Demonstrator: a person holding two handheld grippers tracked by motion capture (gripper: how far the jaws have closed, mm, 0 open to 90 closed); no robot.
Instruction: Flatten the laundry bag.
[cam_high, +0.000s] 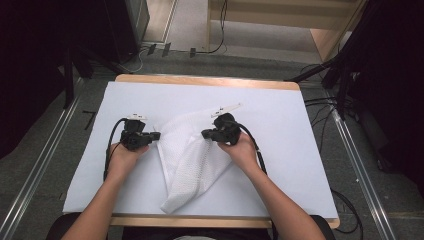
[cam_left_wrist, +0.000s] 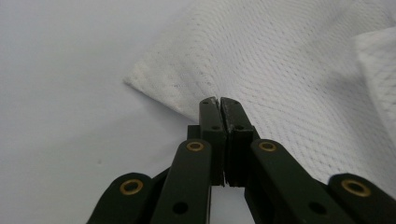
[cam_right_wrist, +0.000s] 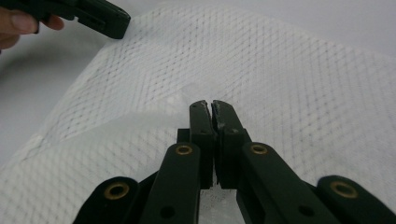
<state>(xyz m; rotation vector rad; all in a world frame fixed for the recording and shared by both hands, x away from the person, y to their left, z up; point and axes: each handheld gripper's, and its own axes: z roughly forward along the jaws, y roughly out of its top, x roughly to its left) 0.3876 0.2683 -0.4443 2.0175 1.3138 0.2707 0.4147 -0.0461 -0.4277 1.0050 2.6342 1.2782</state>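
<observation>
A white mesh cloth (cam_high: 190, 160) lies crumpled on the white-covered table (cam_high: 280, 115), running from the middle toward the front edge. My left gripper (cam_high: 157, 135) sits at the cloth's left edge, jaws pressed together on the edge. In the left gripper view its tips (cam_left_wrist: 218, 100) meet where the cloth (cam_left_wrist: 280, 70) creases. My right gripper (cam_high: 204, 133) faces it from the right, shut on a raised fold. In the right gripper view its tips (cam_right_wrist: 208, 103) pinch the mesh (cam_right_wrist: 289, 74), and the left gripper (cam_right_wrist: 100, 18) shows at the top left.
Bare white cover surrounds the cloth, with a wooden table edge (cam_high: 210, 80) at the back. Black stands (cam_high: 345, 75) and cables flank the table on a grey floor. Metal rails (cam_high: 360, 165) run along both sides.
</observation>
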